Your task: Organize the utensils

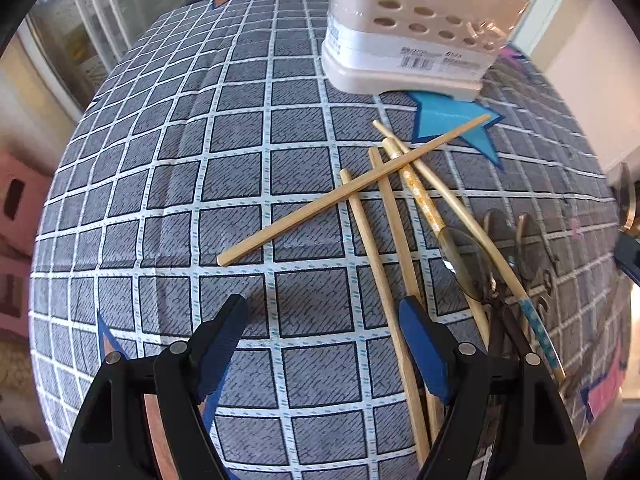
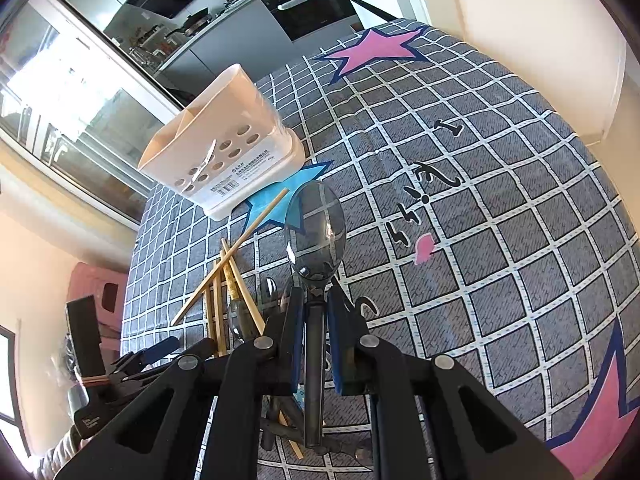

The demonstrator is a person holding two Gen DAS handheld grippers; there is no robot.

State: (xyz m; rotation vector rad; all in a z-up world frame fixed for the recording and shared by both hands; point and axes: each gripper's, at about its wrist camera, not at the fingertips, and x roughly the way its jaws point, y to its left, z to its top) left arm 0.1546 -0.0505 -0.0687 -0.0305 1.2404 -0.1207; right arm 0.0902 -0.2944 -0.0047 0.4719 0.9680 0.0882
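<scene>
Right wrist: tool point(image 2: 314, 312) gripping spoon point(image 2: 316, 228), handle end hidden

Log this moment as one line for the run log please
left gripper open, empty | right gripper shut on spoon | chopsticks piled on tablecloth | holder upright

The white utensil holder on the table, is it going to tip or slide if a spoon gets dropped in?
The utensil holder looks like thin, hollow plastic, so probably light and apt to slide on the tablecloth. It stands tall but flares into a wider base, so tipping seems less likely. The spoon in the right gripper looks like metal, so lower it gently.
</scene>
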